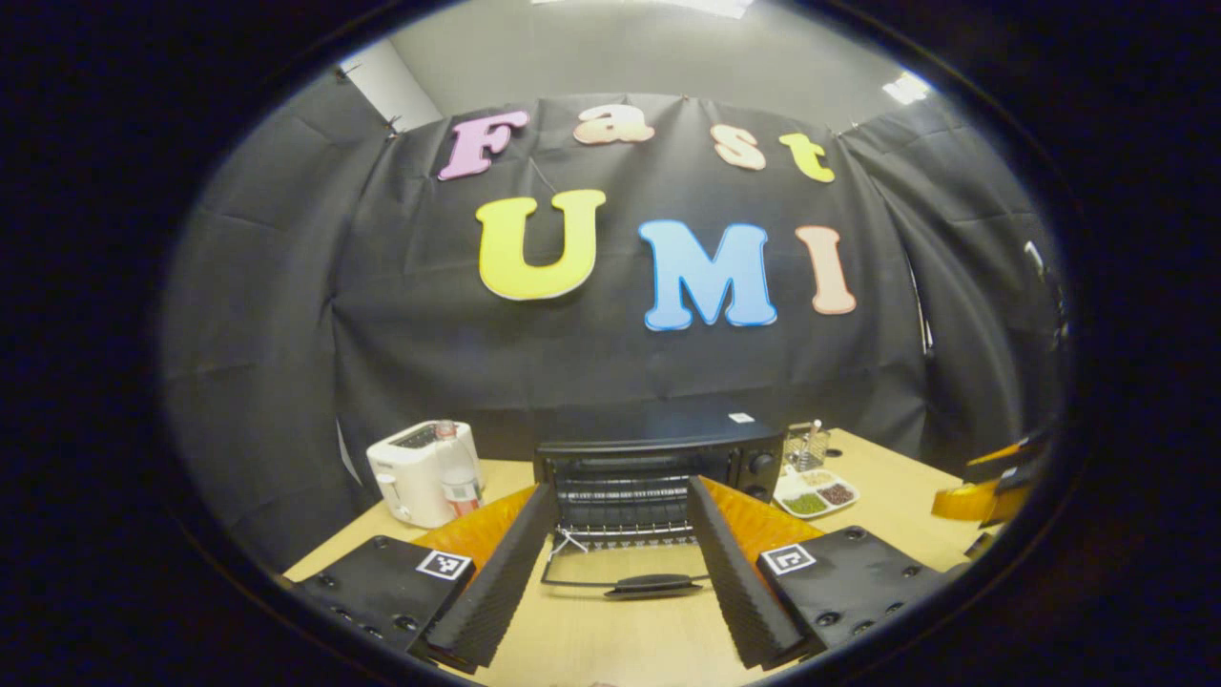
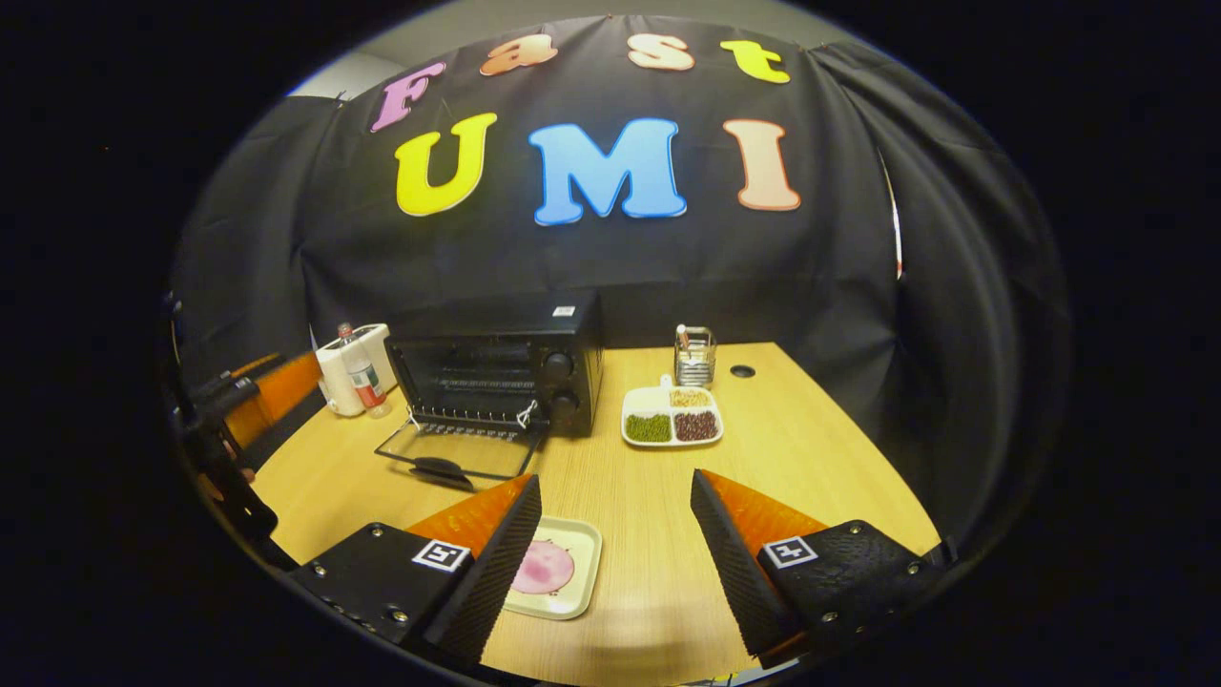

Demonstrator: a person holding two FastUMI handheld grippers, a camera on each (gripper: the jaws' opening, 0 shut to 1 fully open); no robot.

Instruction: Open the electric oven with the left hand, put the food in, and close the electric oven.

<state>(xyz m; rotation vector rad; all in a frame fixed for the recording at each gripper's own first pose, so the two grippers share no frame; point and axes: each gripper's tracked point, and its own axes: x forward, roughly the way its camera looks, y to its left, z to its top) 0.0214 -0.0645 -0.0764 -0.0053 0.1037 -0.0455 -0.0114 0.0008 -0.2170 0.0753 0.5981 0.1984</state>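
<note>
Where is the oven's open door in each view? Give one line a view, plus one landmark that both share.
Left gripper view: the oven door lies folded down flat at bottom centre, between the left gripper fingers.
Right gripper view: the oven door lies left of centre, in front of the oven, beyond the right gripper.
Shared landmark: the divided snack tray, next to the oven's knob side.

oven sticker: too small to read
bottle label: unreadable
gripper marker squares: patterns, no text
</note>
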